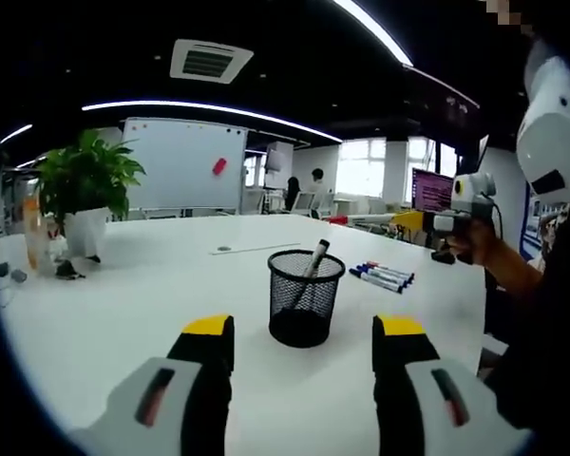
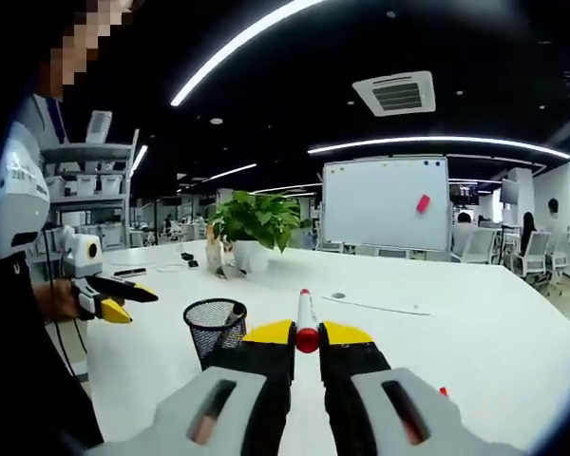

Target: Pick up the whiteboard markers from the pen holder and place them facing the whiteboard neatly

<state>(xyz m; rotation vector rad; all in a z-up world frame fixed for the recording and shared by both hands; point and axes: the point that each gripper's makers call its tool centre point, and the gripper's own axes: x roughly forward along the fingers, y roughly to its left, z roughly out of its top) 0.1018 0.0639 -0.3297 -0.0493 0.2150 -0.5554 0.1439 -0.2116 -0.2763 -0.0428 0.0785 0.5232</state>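
A large white table (image 1: 171,285) is seen. A black mesh pen holder (image 1: 305,297) stands on it, with a row of whiteboard markers (image 1: 382,276) laid side by side nearby. A potted plant (image 1: 84,190) in a white pot is set farther back, beside an orange bottle (image 1: 33,237).

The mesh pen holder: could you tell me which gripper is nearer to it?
Left. The left gripper faces the pen holder closely; the right gripper, clamping a red-capped marker, is held above the table beyond it.
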